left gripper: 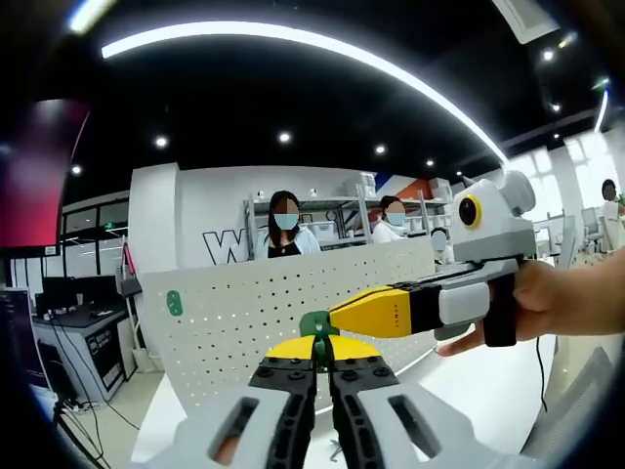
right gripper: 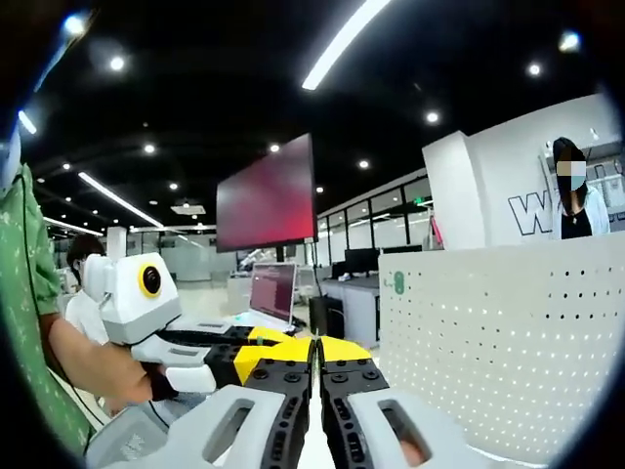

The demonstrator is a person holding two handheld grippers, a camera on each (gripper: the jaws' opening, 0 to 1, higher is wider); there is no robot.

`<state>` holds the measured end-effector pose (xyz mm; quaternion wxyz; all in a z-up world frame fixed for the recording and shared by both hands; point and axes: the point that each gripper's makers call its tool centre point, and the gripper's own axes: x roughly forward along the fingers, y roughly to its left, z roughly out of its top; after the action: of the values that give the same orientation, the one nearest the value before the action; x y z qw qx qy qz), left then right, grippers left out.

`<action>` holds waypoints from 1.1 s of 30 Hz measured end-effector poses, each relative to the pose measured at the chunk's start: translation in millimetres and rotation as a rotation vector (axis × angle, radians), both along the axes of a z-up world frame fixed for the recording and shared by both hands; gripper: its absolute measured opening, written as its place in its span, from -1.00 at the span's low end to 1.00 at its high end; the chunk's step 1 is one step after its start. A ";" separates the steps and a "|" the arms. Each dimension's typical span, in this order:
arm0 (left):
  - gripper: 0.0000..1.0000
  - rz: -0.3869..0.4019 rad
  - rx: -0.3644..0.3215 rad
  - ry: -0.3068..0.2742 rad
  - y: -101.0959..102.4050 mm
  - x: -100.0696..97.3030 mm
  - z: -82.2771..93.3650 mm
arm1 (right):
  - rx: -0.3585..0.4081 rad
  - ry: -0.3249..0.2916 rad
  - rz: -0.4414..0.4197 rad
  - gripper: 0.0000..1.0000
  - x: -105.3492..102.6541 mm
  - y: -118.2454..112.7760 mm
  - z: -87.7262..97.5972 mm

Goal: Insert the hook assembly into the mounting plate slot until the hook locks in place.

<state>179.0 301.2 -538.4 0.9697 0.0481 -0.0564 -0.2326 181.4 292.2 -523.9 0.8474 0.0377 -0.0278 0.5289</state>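
On the left of the left gripper view stood a dark monitor (left gripper: pixel 29 186) above a desk of screens (left gripper: pixel 68 303). Across the middle ran the white perforated mounting plate (left gripper: pixel 244 303), upright, with a small green tag (left gripper: pixel 174 303) near its left edge.

You held the left gripper (left gripper: pixel 322 366) low and centred in front of that plate. Its jaws were clenched, and a green piece, which I take to be the hook assembly (left gripper: pixel 314 325), sat right at its yellow tips. The piece was probably pinched there, though the contact itself was hard to see. The hook lay just before the plate's holes; whether it touched the plate I could not tell.

From the right came the right gripper (left gripper: pixel 337 315), level, its yellow tip meeting the green piece. You seemed to be steadying or pressing the hook with both tools so it would seat square in a slot.

In the right gripper view, the left gripper (right gripper: pixel 239 360) entered from the left. The right gripper (right gripper: pixel 318 354) was closed tip to tip, and the plate (right gripper: pixel 508 342) stood to its right.
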 end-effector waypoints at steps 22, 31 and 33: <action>-0.95 0.005 -0.007 -0.001 1.0 3.2 -2.1 | -0.075 -0.077 -0.011 -1.00 2.0 2.0 -1.8; -0.95 0.006 -0.009 0.001 2.1 4.9 -1.9 | -0.078 -0.059 -0.034 -0.85 5.9 -4.6 -0.7; -0.95 0.006 -0.009 0.003 2.0 5.0 -2.3 | -0.078 -0.054 -0.040 -0.82 6.9 -7.5 -0.3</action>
<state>184.0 303.1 -540.7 0.9707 0.0433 -0.0558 -0.2295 188.3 284.6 -524.2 0.8577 -0.0103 -0.0305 0.5132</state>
